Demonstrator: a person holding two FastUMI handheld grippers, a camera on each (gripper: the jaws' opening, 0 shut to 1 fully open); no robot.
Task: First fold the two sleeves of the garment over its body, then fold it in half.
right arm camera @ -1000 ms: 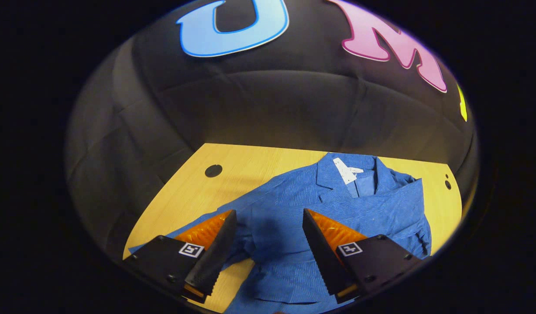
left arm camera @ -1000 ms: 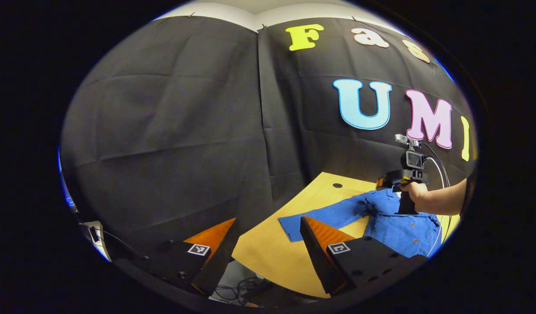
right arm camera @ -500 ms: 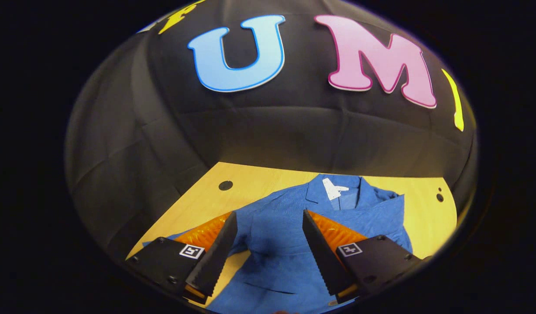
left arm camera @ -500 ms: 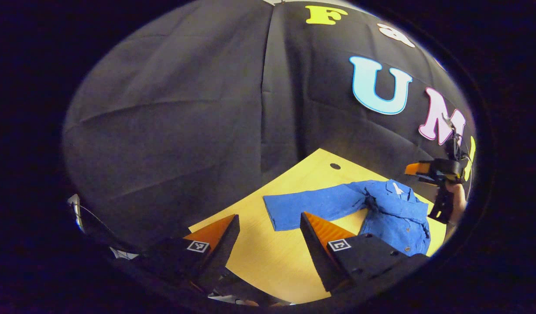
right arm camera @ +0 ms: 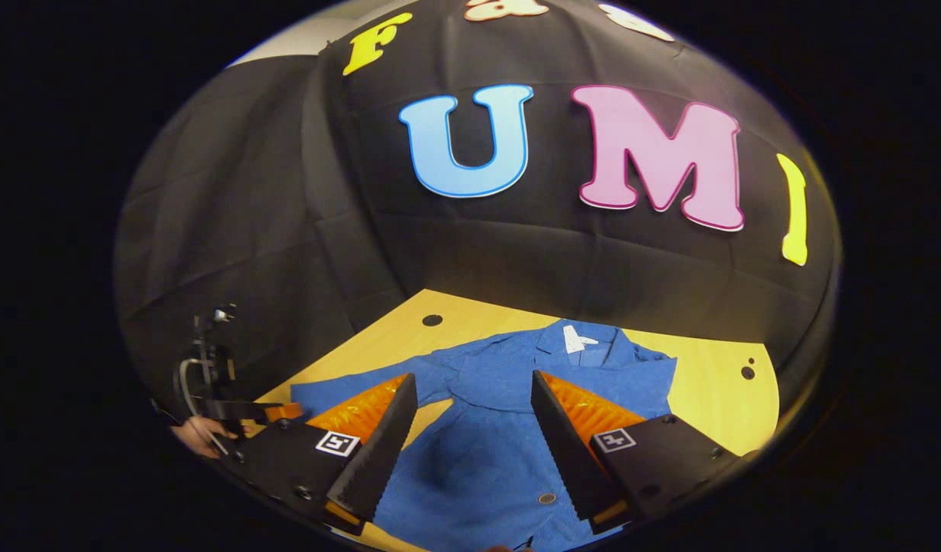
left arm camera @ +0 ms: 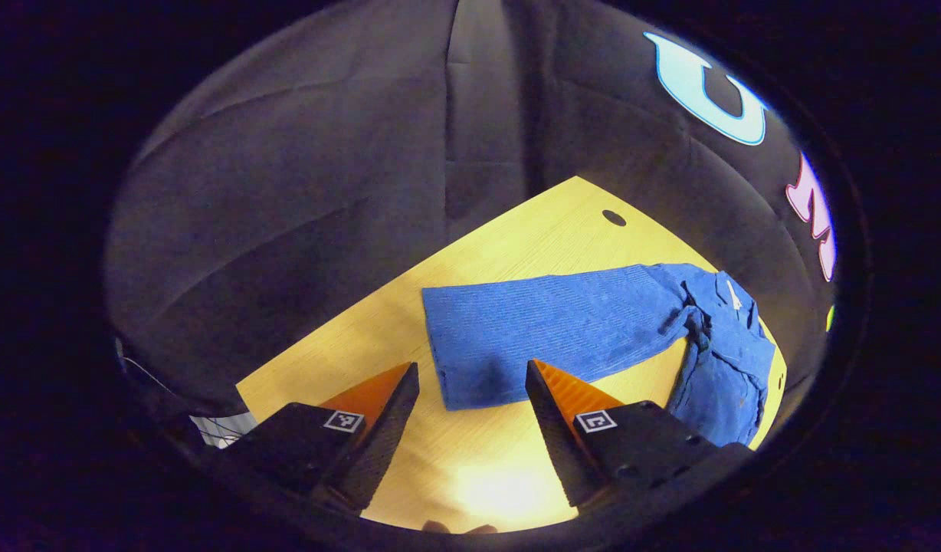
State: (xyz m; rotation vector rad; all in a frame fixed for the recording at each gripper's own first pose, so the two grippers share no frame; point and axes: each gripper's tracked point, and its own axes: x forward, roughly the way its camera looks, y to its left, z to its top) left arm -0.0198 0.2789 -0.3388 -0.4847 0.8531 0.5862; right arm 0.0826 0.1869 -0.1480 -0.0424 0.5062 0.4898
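Table (left arm camera: 516, 245), yellow wood top, sits against the black cloth wall (left arm camera: 302, 192) of the booth; a small dark hole (left arm camera: 614, 218) is in the tabletop near the back edge. In the right gripper view the same table (right arm camera: 716, 399) shows two tiny holes (right arm camera: 746, 371) near its far right side.

Blue garment (left arm camera: 716, 360) lies flat on the table, collar toward the wall, buttons down the front. One sleeve (left arm camera: 547, 330) is stretched straight out sideways, unfolded, cuff end lying flat on the wood. In the right gripper view the garment (right arm camera: 486, 452) has its body spread under the camera, a white tag (right arm camera: 572, 338) inside the collar, the far sleeve already lying across the chest.

Left gripper (left arm camera: 470, 383) hangs just over the cuff end of the stretched sleeve, fingers spread wide, nothing between them, cuff edge seen in the gap. Contact with cloth: cannot tell.

Right gripper (right arm camera: 474, 391) sits over the garment's body, fingers apart, gripping nothing.

A hand (right arm camera: 198, 435) at the table's left edge holds the left gripper's handle in the right gripper view.
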